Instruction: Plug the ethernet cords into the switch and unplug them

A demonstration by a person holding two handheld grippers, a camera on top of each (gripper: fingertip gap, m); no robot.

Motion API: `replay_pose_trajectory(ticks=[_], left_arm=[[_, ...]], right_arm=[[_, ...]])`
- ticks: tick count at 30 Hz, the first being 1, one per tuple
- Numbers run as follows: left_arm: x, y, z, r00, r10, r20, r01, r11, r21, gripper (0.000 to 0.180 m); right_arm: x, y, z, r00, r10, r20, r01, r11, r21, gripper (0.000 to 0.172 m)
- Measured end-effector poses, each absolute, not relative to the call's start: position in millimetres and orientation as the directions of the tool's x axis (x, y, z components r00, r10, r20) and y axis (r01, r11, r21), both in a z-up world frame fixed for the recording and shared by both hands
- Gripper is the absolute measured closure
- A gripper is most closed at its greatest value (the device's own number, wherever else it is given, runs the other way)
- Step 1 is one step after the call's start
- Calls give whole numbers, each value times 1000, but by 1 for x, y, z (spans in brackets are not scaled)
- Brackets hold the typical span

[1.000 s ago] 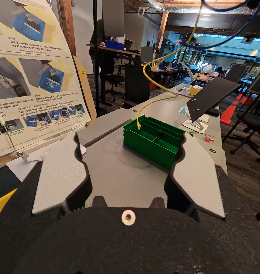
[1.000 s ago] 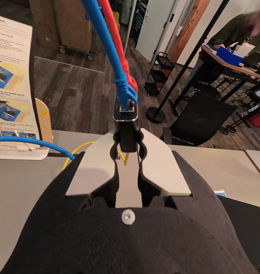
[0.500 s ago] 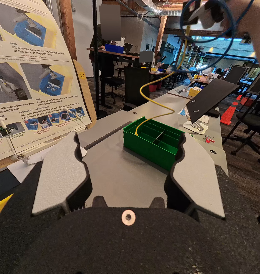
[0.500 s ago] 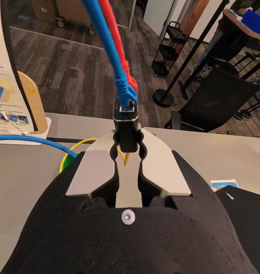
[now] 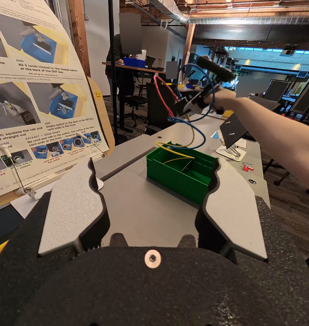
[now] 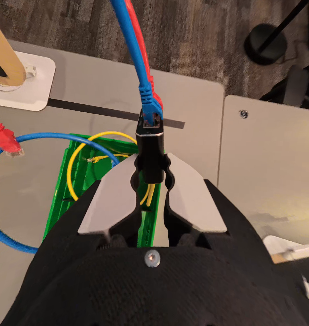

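While holding the black switch (image 6: 151, 155) in the air, right gripper (image 6: 151, 165) closed on it, both pads pressed against its narrow sides. Seen from the left wrist camera: same gripper (image 5: 182, 108) far and to the right, high above the grey table (image 5: 132, 202), carried by a bare hand (image 5: 219, 100). At the far end of the switch, blue cord (image 6: 138, 58) and red cord (image 6: 141, 44) plugged in side by side, both rising up and away. At the near end, yellow cord (image 6: 150, 194) coming out between the fingers and making a wide loop down to the green box (image 6: 56, 202). Loose yellow plug lying inside the box, on its left part. Loose red plug hanging at the far left of the right wrist picture, apart from the switch, beside a large curve of the blue cord. Green box (image 5: 175, 178) standing on the table, with a thin divider across the middle; yellow and blue cords hanging over its far rim.

Left gripper (image 5: 153, 176) wide open, nothing between its fingers, low over the near part of the table and pointing at the box. On the left, an instruction sheet (image 5: 35, 97) standing on a wooden board. Farther right, a black tilted panel (image 5: 233, 130) on a white stand, and a small red clip (image 5: 247, 167) on the table.
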State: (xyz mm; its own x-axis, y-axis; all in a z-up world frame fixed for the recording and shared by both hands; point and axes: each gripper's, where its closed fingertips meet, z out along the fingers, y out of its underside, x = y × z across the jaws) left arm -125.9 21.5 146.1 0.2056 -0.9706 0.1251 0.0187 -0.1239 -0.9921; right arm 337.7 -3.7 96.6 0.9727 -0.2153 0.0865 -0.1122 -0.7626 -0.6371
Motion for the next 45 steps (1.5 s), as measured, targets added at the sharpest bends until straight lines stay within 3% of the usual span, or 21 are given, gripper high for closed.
replay_pose_trajectory(ticks=[7, 15, 17, 21, 26, 34, 45], left_arm=[[-122, 23, 142, 216, -971, 108, 2, -110, -994, 58], [-116, 23, 135, 220, -971, 93, -27, -101, -995, 59], [-116, 23, 135, 226, -970, 87, -28, -95, -995, 59], [-115, 23, 136, 224, -971, 82, -24, -89, -996, 60], [-110, 23, 130, 226, -971, 73, -42, -85, -995, 60], [-105, 21, 126, 226, -972, 65, -59, -80, -995, 60], [-106, 18, 128, 220, -973, 64, -55, -78, -995, 60]], right_arm=[[322, 7, 18, 986, -149, -76, -165, -806, -569, 146], [298, 14, -37, 995, 71, -76, 19, -846, -533, 145], [294, 16, -35, 989, 122, -88, 49, -814, -579, 145], [269, 13, -42, 920, 392, -9, 290, -697, -656, 145], [245, 10, -54, 783, 605, 145, 546, -558, -624, 145], [242, 7, -81, 794, 607, 20, 491, -622, -610, 145], [234, 7, -109, 809, 586, 37, 500, -654, -567, 145]])
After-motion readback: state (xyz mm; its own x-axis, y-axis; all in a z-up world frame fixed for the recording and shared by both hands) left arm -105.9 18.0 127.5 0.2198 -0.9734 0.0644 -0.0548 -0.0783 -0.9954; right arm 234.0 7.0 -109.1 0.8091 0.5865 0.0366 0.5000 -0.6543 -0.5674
